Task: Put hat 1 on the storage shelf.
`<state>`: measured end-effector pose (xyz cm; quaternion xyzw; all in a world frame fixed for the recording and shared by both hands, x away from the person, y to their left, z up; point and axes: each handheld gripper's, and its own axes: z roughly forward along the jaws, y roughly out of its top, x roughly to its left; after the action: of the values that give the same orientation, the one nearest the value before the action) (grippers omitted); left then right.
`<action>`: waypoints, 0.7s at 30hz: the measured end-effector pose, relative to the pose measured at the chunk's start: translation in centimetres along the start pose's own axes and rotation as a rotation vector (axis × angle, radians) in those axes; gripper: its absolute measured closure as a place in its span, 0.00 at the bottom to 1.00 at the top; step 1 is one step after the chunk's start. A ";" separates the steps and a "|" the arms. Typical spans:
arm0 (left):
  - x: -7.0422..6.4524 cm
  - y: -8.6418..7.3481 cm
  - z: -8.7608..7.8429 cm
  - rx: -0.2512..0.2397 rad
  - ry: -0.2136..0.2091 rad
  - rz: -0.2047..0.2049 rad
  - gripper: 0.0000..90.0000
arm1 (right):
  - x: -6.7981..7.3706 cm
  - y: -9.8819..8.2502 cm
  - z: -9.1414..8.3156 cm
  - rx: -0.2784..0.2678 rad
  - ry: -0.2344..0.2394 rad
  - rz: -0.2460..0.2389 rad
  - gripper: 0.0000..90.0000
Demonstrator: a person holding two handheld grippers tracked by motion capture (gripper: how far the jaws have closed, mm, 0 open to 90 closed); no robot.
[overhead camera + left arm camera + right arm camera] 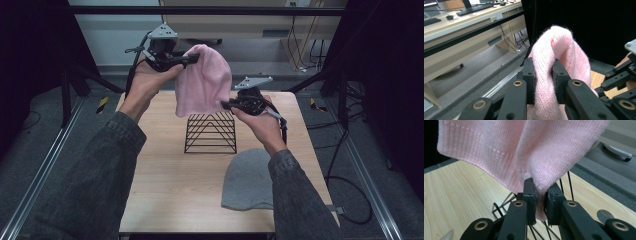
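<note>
A pink knit beanie (202, 82) hangs in the air above a black wire rack (211, 133) at the table's far middle. My left gripper (192, 59) is shut on the beanie's rounded top, high at the left; its own view has the pink knit (544, 82) pinched between the pads. My right gripper (225, 104) is shut on the ribbed brim at the lower right corner, and the pink fabric (540, 195) is squeezed between its jaws just above the rack (506, 206).
A grey beanie (248, 180) lies flat on the wooden table (165, 175) at the near right, partly under my right sleeve. Black frame posts stand to either side, and a desk with cables runs behind the table.
</note>
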<state>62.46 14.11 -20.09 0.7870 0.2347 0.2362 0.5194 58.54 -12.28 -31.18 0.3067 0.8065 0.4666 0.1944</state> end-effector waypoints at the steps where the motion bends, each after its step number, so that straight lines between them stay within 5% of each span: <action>1: 0.0 -0.1 0.1 -0.005 0.001 -0.010 0.85 | -0.1 -0.2 0.0 0.001 -0.001 0.003 0.89; 9: -0.1 -1.7 1.1 -0.012 -0.005 -0.032 0.85 | -0.2 -1.7 0.2 0.013 -0.010 0.005 0.89; 21: -0.2 -2.7 2.2 -0.020 0.003 -0.007 0.84 | -0.3 -3.8 0.4 0.004 -0.022 0.025 0.89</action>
<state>63.36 13.40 -23.42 0.7806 0.2360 0.2378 0.5277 57.83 -13.70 -34.64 0.3224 0.8013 0.4639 0.1969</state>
